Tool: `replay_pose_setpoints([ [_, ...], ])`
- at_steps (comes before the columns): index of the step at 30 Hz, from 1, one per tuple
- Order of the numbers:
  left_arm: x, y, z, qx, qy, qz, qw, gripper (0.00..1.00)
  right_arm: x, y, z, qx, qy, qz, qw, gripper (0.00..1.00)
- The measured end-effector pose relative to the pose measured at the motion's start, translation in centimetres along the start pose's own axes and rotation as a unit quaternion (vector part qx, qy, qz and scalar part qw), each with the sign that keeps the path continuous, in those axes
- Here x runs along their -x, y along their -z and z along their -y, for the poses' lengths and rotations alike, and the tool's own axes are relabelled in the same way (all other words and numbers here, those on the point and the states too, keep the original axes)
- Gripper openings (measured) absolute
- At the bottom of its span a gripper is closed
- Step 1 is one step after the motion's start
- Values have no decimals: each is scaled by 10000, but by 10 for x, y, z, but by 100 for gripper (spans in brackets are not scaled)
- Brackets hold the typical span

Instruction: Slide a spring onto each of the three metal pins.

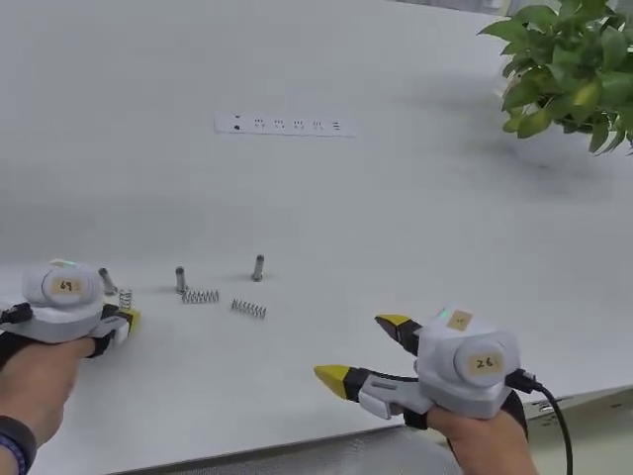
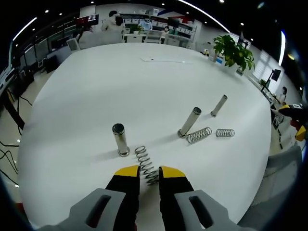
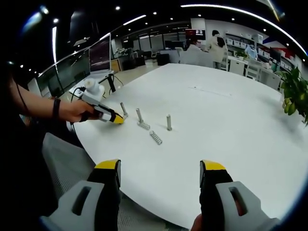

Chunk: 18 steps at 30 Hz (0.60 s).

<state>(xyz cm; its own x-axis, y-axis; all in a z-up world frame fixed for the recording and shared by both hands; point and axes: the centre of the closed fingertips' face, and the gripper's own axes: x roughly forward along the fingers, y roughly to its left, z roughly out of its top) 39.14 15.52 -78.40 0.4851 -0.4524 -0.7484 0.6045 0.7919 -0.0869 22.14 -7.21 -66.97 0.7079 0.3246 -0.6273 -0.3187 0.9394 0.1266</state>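
Pins stood on end in a loose row on the white worktop (image 1: 415, 228) in the head view: a left pin (image 1: 107, 280), a middle pin (image 1: 181, 280) and a right pin (image 1: 258, 267), all bare. The left gripper (image 1: 127, 317) sat just beside the left pin, nipped onto a first spring (image 1: 126, 298). A second spring (image 1: 200, 296) lay just beside the middle pin, and a third spring (image 1: 248, 309) lay a little nearer me. The right gripper (image 1: 362, 348) hovered well apart near the front edge, jaws spread wide and empty.

From the left gripper view I saw the jaws almost together on the near end of the first spring, its free coils pointing out past the tips beside the left pin.

The right gripper view gave me wide-open jaws with nothing between them, the pins well ahead.

I judged the spring light, thin-wired and bouncy, apt to buckle or flick away under a hard pinch. I would hold it softly across the coils at one end, leaving the other end open for the pin's top. The pins looked free-standing and easy to topple.
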Motion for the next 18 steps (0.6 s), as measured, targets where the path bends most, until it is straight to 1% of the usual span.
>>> replay_pose_setpoints([
  [3, 2, 3, 3, -152, 14, -76, 9999, 3, 0, -2, 0, -22, -10, 40, 10000, 65],
  [6, 5, 5, 6, -285, 53, -145, 9995, 3, 0, -2, -1, -18, -30, 49, 10000, 65],
  [8, 8, 4, 7, -297, 72, -100, 9995, 2, 0, -3, -2, 7, -50, 56, 10000, 65],
  [10, 13, 2, 10, -153, 146, 16, 9998, 2, -1, -2, -3, 50, -64, 40, 10000, 65],
  [13, 18, 2, 11, -188, 172, 42, 9997, 2, -2, 0, -5, 41, -126, 55, 9999, 65],
  [18, 29, -1, 19, -239, 265, 168, 9992, 2, -5, 2, -11, 9, -217, 56, 9997, 65],
])
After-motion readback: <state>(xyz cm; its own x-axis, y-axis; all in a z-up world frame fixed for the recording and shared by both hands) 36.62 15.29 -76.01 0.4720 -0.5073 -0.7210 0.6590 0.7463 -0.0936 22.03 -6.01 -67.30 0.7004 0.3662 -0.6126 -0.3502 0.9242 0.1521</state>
